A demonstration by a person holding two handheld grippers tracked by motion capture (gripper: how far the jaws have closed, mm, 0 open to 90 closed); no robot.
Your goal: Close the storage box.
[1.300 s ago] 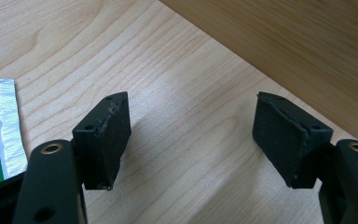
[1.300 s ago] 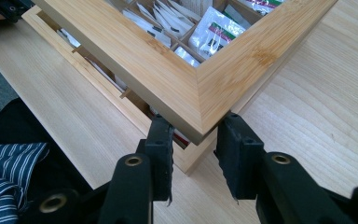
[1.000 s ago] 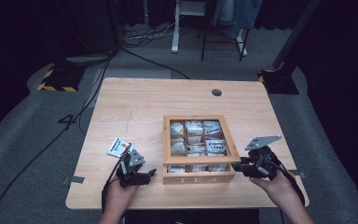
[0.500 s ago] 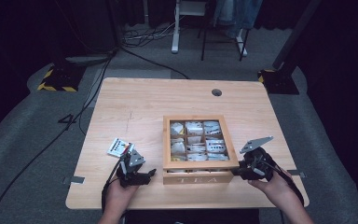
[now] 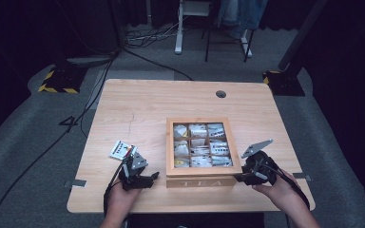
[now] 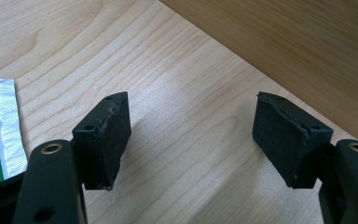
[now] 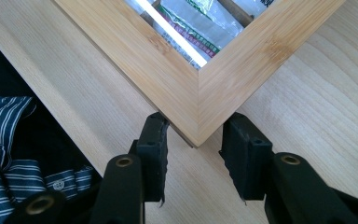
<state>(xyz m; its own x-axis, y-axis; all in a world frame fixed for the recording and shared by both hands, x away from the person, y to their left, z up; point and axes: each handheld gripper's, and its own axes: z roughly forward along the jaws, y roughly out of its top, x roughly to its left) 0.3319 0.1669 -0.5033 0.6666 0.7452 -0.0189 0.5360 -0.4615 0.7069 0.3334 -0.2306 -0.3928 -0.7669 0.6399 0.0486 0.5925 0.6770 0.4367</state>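
Black gripper [image 7: 193, 163] jaws, brass-ringed screw holes

Table [image 5: 142, 109]: pale wood, fine grain. Tea box [image 5: 203, 182]: honey-brown wood, pale "TEA" lettering on its front. Sachets inside [image 5: 199, 145]: silver and white, some with green print. Loose sachet [image 5: 122, 150]: white, green panel, silver edge. Jaws: black. Sleeve [image 7: 2, 116]: navy-and-white stripes. Floor: grey.

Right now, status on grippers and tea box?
Left gripper open, empty. Right gripper jaws just opening around tea box corner. Packet lies beside left gripper, clear of box.
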